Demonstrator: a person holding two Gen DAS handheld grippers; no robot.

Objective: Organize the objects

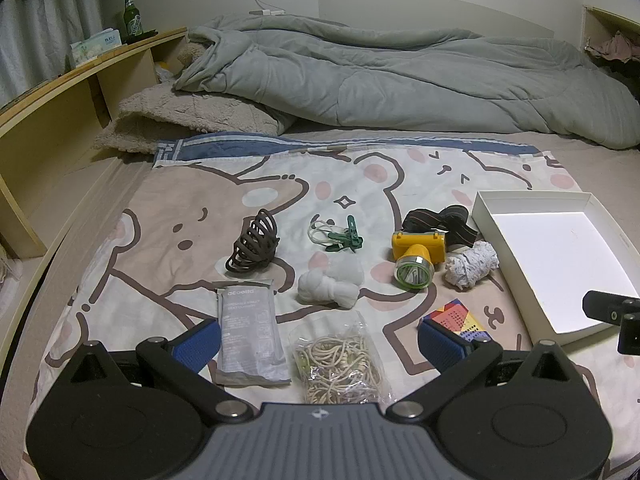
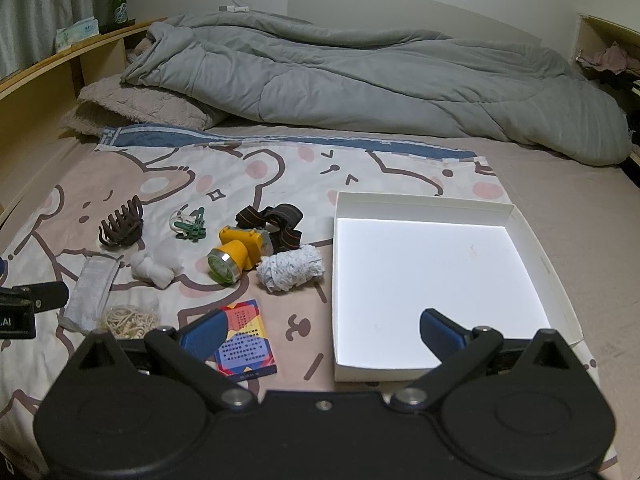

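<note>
Left gripper [image 1: 320, 342]: released above bag of rubber bands [image 1: 340, 364]. Right gripper [image 2: 322, 334]: released (nothing grasped), over edge of white tray [image 2: 424, 204], beside card box [image 2: 244, 338].

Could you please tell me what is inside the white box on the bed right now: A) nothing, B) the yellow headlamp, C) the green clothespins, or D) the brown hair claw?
A: the white box shows only its bare floor, and the yellow headlamp, brown hair claw and green clothespins lie on the sheet to its left.
</note>
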